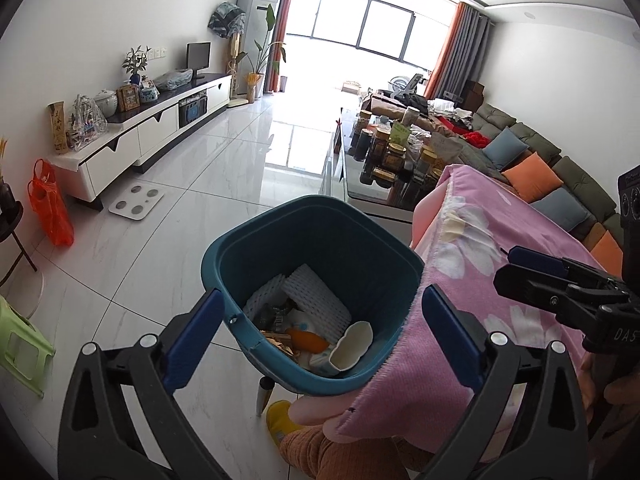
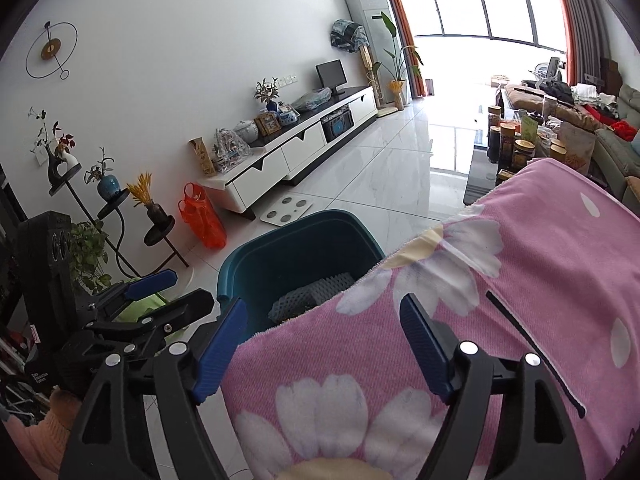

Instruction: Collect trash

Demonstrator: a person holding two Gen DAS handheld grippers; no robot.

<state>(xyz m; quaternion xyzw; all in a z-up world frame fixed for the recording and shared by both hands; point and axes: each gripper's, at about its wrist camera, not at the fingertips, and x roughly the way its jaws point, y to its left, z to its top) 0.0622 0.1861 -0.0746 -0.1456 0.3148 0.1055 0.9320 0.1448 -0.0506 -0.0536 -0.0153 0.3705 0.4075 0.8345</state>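
Beside pink floral cloth [image 1: 500, 264] draped over desk: teal trash bin [image 1: 312, 248] on floor, rim touching cloth edge.

- Step, judged: drop-off done, both grippers empty above bin.
- Left gripper [image 1: 320, 336]: jaws wide apart, nothing between.
- Right gripper [image 2: 324, 344]: jaws apart, over cloth, nothing held.
- Bin contents: white foam netting [image 1: 316, 300], orange piece [image 1: 308, 340], white cup-like scrap [image 1: 354, 344], paper bits.
- Next move, judged: find remaining trash; black strip [image 2: 532, 344] on cloth likely candidate, thin, flat, needs low pinch.

A home living room. A long white TV cabinet [image 2: 304, 152] lines one wall, facing a cushioned sofa [image 1: 552, 168]. Curtained windows [image 1: 360, 28] light the tiled floor [image 1: 208, 168].
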